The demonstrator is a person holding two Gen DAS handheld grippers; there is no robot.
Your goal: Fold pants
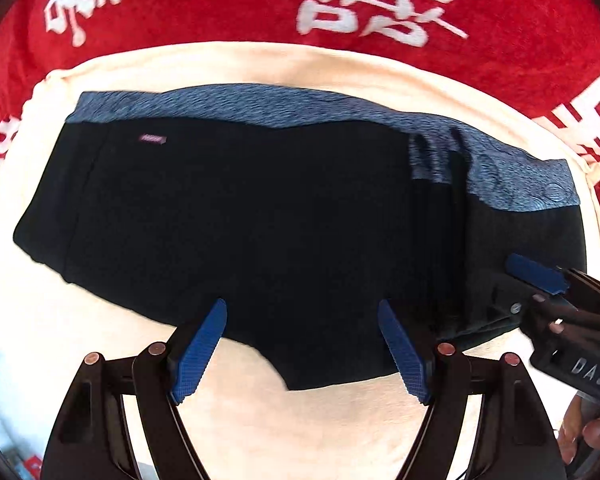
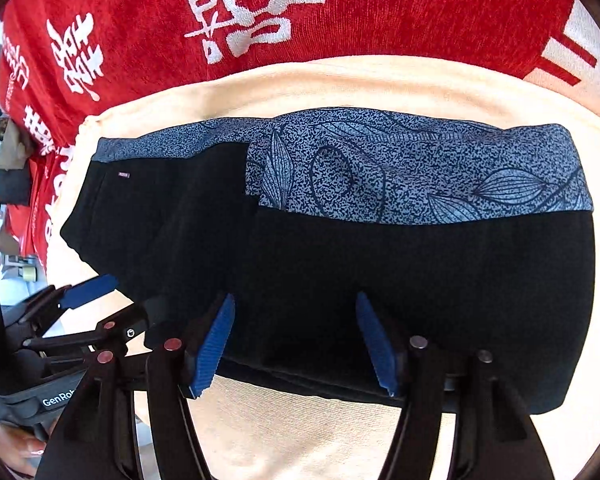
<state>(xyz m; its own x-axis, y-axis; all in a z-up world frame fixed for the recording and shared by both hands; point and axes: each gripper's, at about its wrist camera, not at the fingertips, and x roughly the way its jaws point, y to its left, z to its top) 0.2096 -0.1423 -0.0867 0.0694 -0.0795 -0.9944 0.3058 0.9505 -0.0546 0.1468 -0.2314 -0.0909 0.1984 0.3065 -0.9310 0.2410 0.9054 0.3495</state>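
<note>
Pants [image 1: 236, 216] lie flat on the cream cloth [image 1: 260, 60], which sits on the red blanket [image 1: 228, 4] with white characters. Using the pants as the reference:

- Left end: black hem edge with a small pink label [image 1: 153, 139] near the top corner. Lies flat, nothing touching it.
- Top edge: blue patterned waistband [image 2: 420, 172] runs along it, layers stacked, so the pants look folded at least once into a compact rectangle.
- Near edge, middle: left gripper [image 1: 302, 346] hangs over it, jaws apart, only black fabric lying flat below them, nothing pinched.
- Right end: right gripper [image 2: 296, 340] over the near edge of the thicker stacked part, jaws apart. Fabric lies under the gap, pads don't look pressed on it.

My read: fold is mostly done, both tongs released. Near edge shows a stepped double layer under the right gripper, so layers aren't perfectly aligned. What's left is probably one more fold left end over right, or just smoothing. Can't tell which from here.
</note>
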